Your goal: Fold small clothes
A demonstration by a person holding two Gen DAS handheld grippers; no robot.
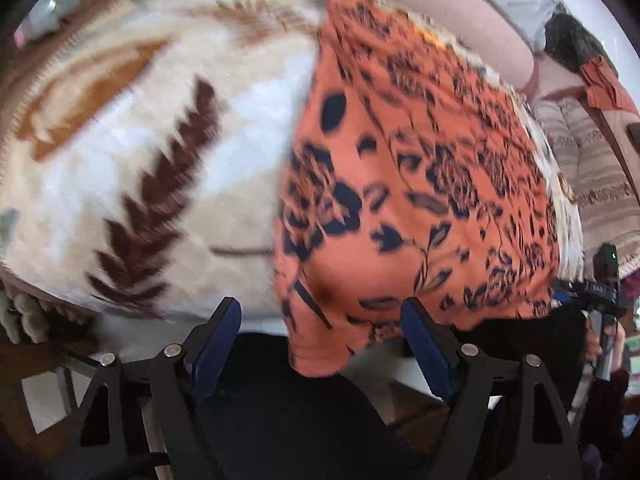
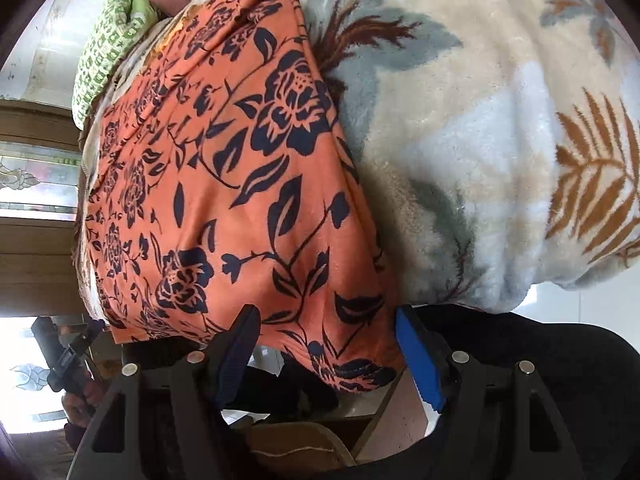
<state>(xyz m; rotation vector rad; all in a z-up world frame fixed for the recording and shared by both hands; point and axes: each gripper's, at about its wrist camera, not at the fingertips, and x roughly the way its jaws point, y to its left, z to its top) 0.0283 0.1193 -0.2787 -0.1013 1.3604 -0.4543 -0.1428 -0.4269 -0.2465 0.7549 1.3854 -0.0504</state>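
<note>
An orange garment with a dark floral print (image 1: pixel 400 180) (image 2: pixel 220 180) lies flat on a cream fleece blanket with leaf patterns (image 1: pixel 140 140) (image 2: pixel 500 140). Its near edge hangs over the blanket's front edge. In the left wrist view, one lower corner of the garment droops between the fingers of my left gripper (image 1: pixel 320 308), which stands open, its pads clear of the cloth. In the right wrist view, the other lower corner hangs between the fingers of my right gripper (image 2: pixel 326 314), also open, with the blue pads (image 2: pixel 420 360) not pressing on it.
A green patterned cloth (image 2: pixel 108 52) lies at the far end of the garment. A striped brown fabric (image 1: pixel 592 168) lies to the right of the blanket. Below the blanket's front edge is dark cloth (image 1: pixel 300 420) and light floor. Windows (image 2: pixel 36 176) stand at the left.
</note>
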